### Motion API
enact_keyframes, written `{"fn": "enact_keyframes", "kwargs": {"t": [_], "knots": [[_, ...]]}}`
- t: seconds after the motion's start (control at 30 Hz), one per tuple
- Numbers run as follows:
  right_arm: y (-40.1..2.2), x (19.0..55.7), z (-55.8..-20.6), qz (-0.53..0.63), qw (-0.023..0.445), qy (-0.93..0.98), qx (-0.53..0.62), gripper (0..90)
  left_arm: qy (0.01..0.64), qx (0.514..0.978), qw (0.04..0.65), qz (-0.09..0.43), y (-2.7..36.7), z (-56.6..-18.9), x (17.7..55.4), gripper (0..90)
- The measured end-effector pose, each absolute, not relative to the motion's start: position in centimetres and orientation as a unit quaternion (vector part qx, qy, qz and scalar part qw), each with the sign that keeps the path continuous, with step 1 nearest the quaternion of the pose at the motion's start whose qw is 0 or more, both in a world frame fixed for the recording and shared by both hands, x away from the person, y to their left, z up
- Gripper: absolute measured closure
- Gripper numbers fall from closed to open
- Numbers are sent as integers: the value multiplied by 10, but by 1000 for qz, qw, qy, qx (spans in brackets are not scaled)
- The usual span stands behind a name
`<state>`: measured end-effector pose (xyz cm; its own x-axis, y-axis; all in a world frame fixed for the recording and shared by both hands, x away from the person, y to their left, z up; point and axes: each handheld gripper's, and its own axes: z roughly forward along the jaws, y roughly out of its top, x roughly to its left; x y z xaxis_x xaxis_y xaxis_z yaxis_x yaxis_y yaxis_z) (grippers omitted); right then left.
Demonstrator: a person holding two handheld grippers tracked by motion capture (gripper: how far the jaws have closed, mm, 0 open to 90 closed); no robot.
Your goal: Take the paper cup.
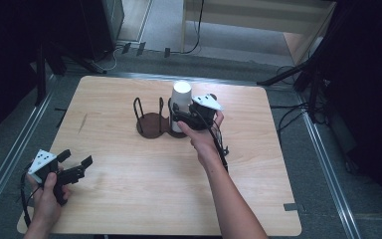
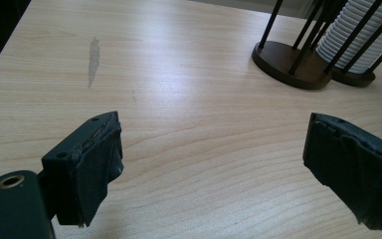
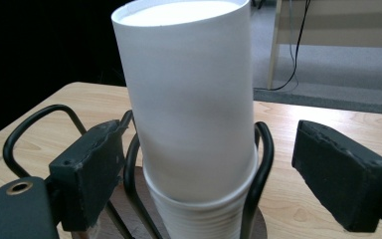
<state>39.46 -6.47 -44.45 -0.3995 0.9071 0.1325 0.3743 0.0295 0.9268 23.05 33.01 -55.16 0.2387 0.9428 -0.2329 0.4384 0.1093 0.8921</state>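
Right gripper view, right hand-held gripper (image 3: 199,174) jaws wide around white cup stack (image 3: 189,99), not touching, left hand-held gripper (image 2: 214,169) wide, empty

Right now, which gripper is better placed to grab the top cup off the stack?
Right. The right gripper has open jaws flanking the top cup. The left gripper sits at the table's near-left corner.

Black tongs (image 1: 77,163) with grey spotted top plates, trailing cables.
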Motion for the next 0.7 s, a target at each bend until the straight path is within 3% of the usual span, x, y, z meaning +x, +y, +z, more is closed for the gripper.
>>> {"fn": "enact_keyframes", "kwargs": {"t": [0.47,0.7], "knots": [[-46,415,-451,487,272,664,498,139,560,616,490,257,330,-552,230,91],[-40,417,-452,498,284,654,494,233,562,614,491,256,331,-552,230,91]]}}
